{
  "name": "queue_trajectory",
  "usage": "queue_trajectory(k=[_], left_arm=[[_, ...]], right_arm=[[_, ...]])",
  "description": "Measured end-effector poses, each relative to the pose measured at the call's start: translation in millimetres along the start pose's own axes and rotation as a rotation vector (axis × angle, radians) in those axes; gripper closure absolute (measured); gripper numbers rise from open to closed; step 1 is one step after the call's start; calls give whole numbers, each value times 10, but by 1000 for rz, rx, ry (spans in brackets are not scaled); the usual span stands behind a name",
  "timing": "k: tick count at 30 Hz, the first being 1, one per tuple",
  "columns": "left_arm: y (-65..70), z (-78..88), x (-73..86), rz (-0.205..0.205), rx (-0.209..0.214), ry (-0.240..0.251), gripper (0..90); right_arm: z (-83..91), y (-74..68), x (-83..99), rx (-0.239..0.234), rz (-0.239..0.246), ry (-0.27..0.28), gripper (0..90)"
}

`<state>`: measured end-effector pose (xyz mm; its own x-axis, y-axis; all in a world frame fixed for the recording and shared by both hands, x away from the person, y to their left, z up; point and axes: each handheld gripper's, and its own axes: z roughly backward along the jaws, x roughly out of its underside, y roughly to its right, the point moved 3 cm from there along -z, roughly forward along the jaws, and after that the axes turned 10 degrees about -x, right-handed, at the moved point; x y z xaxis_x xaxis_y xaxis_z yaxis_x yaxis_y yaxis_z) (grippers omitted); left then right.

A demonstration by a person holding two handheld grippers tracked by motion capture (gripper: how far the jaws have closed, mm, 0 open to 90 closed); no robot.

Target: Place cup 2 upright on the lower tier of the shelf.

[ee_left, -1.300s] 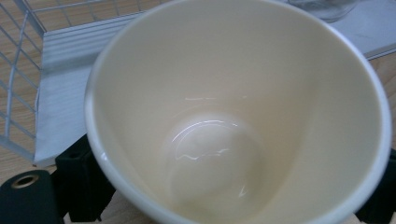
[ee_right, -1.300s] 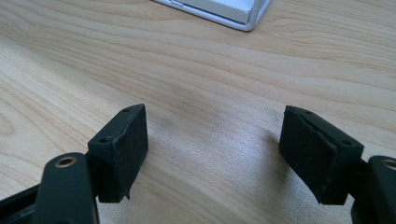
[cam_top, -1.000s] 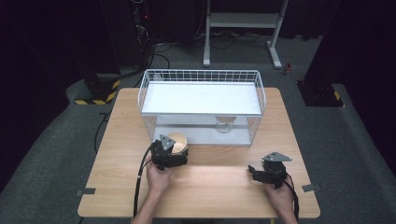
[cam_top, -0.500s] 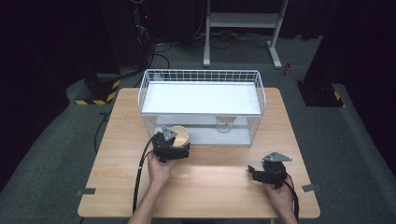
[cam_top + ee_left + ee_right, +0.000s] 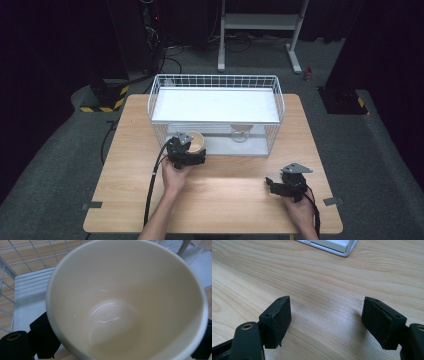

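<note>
Cup (image 5: pixel 194 142) held by the left gripper (image 5: pixel 187 151), seen in the high view, sits just at the front opening of the white wire rack (image 5: pixel 216 80), at its lower shelf. The right gripper (image 5: pixel 280 186) rests on the wooden table (image 5: pixel 230 200), well apart from the rack's front right corner.

In the left gripper view the cream cup (image 5: pixel 125 302) sits between the black jaws, mouth to the camera, clamped, rack wires behind it.

In the right gripper view the right gripper (image 5: pixel 325 320) has its jaws spread wide over bare table (image 5: pixel 324 272), rack base corner (image 5: pixel 332 246) beyond.
</note>
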<state>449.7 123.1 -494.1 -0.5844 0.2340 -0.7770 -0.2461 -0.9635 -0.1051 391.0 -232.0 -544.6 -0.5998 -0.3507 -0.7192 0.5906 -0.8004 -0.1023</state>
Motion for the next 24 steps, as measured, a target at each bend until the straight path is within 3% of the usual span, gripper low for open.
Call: queue_trajectory(k=[24], left_arm=[[-18, -199, -109, -7, -20, -24, 91]], right_arm=[[8, 5, 10, 4, -2, 0, 229]])
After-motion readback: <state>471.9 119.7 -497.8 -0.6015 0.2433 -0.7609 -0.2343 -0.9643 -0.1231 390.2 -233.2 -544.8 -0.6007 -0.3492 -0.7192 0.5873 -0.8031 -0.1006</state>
